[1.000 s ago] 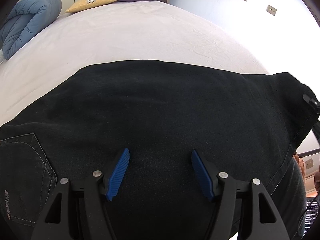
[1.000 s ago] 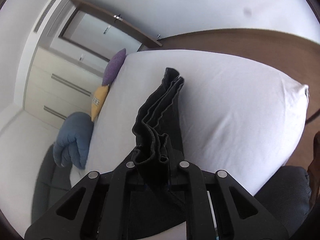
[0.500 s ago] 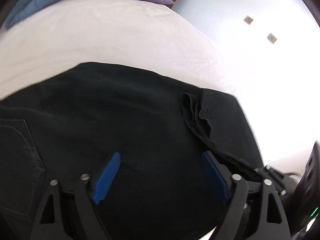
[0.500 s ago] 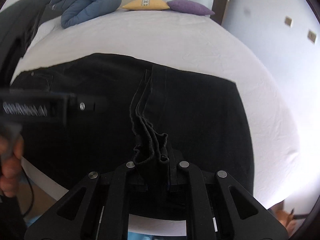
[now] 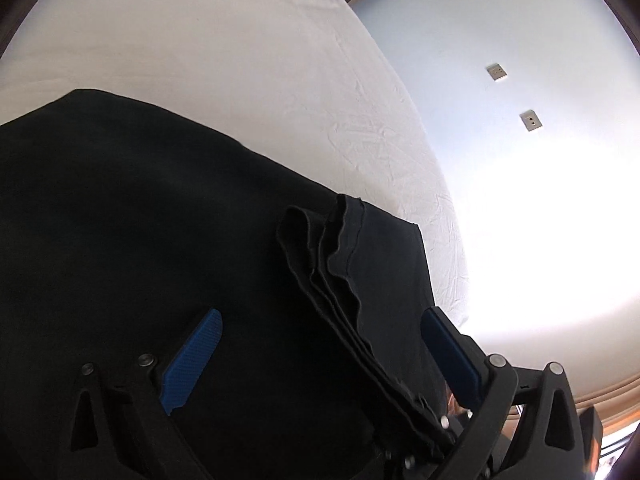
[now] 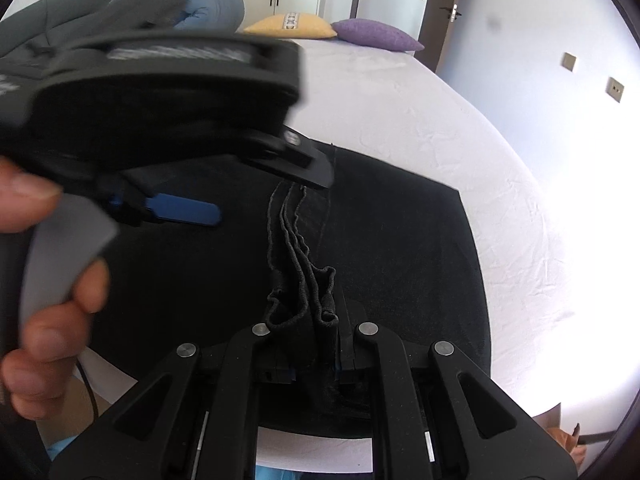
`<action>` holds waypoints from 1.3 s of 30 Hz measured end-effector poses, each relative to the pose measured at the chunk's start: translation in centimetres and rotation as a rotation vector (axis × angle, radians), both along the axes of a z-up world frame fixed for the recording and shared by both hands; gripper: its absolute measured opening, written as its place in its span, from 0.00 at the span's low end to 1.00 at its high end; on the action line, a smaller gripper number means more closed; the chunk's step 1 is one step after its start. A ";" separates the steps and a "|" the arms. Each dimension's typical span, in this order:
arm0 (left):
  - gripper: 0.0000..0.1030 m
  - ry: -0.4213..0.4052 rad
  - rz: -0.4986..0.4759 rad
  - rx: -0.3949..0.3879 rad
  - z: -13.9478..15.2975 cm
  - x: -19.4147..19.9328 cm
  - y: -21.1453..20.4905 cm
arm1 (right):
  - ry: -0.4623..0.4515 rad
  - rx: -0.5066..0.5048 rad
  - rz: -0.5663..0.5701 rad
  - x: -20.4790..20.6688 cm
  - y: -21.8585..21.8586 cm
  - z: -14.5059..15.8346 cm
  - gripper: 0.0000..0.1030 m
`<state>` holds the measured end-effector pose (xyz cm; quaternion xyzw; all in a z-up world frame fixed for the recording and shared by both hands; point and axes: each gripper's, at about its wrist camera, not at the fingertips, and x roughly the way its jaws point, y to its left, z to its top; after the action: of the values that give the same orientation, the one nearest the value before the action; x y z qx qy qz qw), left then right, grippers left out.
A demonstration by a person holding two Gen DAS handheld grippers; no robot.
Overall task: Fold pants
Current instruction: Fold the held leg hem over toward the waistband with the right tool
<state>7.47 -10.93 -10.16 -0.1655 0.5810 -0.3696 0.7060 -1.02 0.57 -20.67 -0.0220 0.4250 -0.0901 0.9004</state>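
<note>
Black pants (image 5: 140, 220) lie flat on a white bed (image 5: 240, 60). My right gripper (image 6: 310, 356) is shut on the bunched hem end of the pants (image 6: 300, 296) and holds it over the spread fabric (image 6: 400, 240). That layered hem (image 5: 332, 264) also shows in the left wrist view. My left gripper (image 5: 320, 348) is open, its blue pads (image 5: 192, 360) spread above the pants, with the held hem running between them. In the right wrist view the left gripper (image 6: 168, 208) hovers at upper left, held by a hand (image 6: 48, 320).
A purple pillow (image 6: 376, 34), a yellow pillow (image 6: 292, 26) and a rolled blue duvet (image 6: 212, 4) lie at the bed's far end. A wall with two socket plates (image 5: 496, 72) stands to the right. A dark grey chair (image 6: 48, 28) is at the left.
The right gripper has carried the hem end over the spread pants toward the left gripper. The left gripper has shifted right, so the held hem now lies between its open fingers.
</note>
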 end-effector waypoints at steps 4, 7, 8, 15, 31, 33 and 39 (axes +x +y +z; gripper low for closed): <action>0.85 0.014 -0.020 -0.012 0.4 1.1 -0.1 | -0.034 -0.029 0.030 -0.5 0.4 1.7 0.10; 0.22 0.040 -0.049 0.003 0.2 1.7 0.3 | -0.048 -0.049 0.066 -2.3 1.3 1.8 0.10; 0.16 0.031 -0.062 0.018 0.3 1.9 0.6 | -0.049 -0.045 0.079 -2.6 1.8 2.0 0.10; 0.11 -0.118 -0.207 0.161 2.2 3.1 3.3 | -0.039 -0.016 0.173 -2.8 5.4 2.4 0.10; 0.15 -0.193 -0.307 0.352 0.1 7.5 9.3 | 0.122 0.231 0.271 -1.3 12.4 -1.5 0.10; 0.15 -0.209 -0.314 0.353 0.4 7.2 8.7 | 0.132 0.243 0.265 -1.8 12.4 -1.8 0.10; 0.42 -0.287 -0.293 0.413 1.2 6.4 8.8 | 0.147 0.256 0.260 -2.2 13.1 -1.9 0.16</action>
<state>13.91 -2.11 -8.96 0.1213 0.5560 -0.3610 0.7388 -3.18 13.69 -22.60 0.0316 0.4913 0.0836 0.8664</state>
